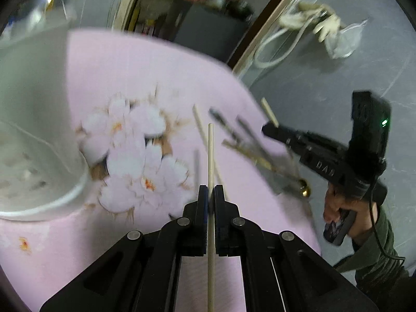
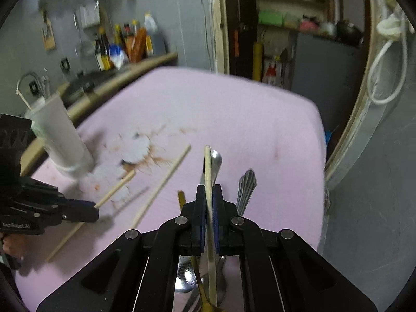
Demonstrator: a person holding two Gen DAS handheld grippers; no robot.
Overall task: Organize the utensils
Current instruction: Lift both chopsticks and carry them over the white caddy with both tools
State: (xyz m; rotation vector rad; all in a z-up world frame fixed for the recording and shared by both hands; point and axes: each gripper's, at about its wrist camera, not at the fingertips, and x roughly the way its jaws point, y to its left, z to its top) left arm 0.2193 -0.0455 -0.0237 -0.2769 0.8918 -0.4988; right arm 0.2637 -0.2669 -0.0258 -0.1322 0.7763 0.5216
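Note:
My left gripper (image 1: 210, 191) is shut on a wooden chopstick (image 1: 210, 153) and holds it above the pink floral tablecloth (image 1: 145, 83). A white utensil holder (image 1: 33, 119) stands close on the left; it also shows in the right wrist view (image 2: 62, 140). My right gripper (image 2: 208, 189) is shut on another wooden chopstick (image 2: 208, 166) over a pile of metal spoons and forks (image 2: 245, 189). The pile shows in the left wrist view (image 1: 241, 140) too, at the table's right edge. A loose chopstick (image 2: 163, 184) lies on the cloth.
The table's right edge drops to a grey floor (image 1: 325, 83). A counter with bottles (image 2: 124, 44) and a sink tap (image 2: 28, 80) lies behind the holder. A doorway with shelves (image 2: 286, 20) is at the back.

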